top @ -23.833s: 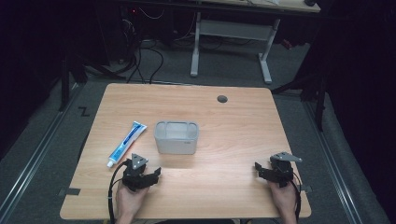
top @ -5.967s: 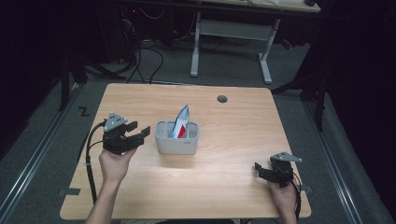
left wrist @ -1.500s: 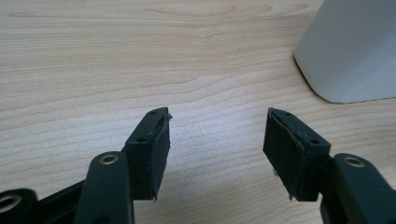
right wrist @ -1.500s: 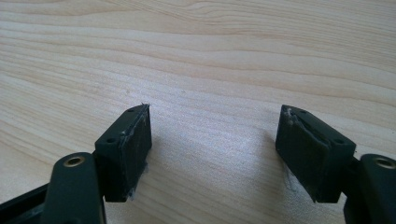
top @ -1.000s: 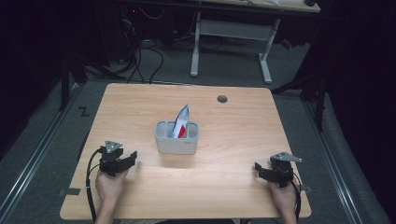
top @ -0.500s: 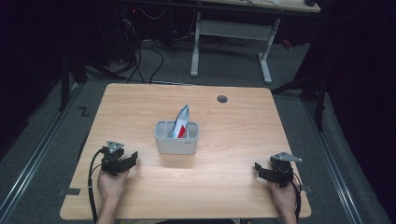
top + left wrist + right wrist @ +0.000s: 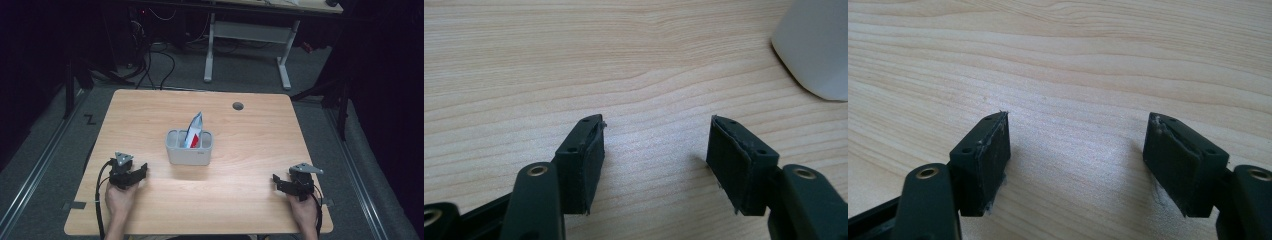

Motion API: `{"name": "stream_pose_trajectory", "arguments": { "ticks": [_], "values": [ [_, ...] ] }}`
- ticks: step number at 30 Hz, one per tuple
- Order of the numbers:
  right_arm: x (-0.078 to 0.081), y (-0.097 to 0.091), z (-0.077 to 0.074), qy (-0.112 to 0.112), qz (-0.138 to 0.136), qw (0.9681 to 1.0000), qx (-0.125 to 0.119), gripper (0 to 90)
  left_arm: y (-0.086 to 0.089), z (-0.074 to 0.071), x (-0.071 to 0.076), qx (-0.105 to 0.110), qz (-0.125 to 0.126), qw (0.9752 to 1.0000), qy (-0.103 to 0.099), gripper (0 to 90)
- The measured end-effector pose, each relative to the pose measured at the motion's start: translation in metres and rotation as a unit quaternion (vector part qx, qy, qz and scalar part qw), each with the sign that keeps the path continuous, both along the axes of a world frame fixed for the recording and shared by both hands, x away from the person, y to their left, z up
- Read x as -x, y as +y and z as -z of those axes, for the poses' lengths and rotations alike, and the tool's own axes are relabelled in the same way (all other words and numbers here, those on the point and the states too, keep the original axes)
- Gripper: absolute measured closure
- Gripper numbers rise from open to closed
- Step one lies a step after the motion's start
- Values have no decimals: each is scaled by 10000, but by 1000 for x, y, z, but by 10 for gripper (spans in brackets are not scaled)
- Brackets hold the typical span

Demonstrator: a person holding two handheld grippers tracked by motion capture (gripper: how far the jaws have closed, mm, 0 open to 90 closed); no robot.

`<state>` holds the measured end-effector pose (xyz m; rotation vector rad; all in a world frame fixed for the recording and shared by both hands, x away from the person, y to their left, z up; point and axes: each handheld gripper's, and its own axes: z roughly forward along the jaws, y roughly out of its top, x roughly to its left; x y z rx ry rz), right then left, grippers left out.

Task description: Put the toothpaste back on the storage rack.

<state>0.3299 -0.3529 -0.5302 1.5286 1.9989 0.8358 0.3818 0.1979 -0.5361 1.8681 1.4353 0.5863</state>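
Surface [image 7: 250,150] of pale wood carries a grey holder [image 7: 189,148] at its middle, the toothpaste tube [image 7: 194,131] standing tilted inside. Near my edge, my left hand-held gripper [image 7: 141,171] and right hand-held gripper [image 7: 278,181] rest spread, jaws empty, the left having just opened further.

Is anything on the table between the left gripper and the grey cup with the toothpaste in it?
No. Only bare table lies between the left gripper and the grey cup; its jaws are empty.

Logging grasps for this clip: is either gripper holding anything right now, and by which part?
Nothing is held. The left gripper and right gripper both stand open over bare table, nothing between their fingers.
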Motion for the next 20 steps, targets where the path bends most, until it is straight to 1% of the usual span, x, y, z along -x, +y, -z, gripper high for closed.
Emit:
{"name": "stream_pose_trajectory", "arguments": {
  "ticks": [2, 7, 13, 20],
  "values": [
    [0, 0, 0, 0, -1, 10000, 0, 270, -1, 0, 0, -20, -25, 10000, -10, 399],
    [0, 0, 0, -1, 1, 10000, -1, 270, -5, 0, 0, -235, 10, 9997, -19, 382],
    [0, 0, 0, 4, 9, 10000, 0, 270, -6, 0, 1, -251, 17, 9997, -8, 360],
    [0, 0, 0, -4, 3, 10000, 3, 270, -6, 0, 1, -248, 24, 9997, -4, 356]
  ]
}}
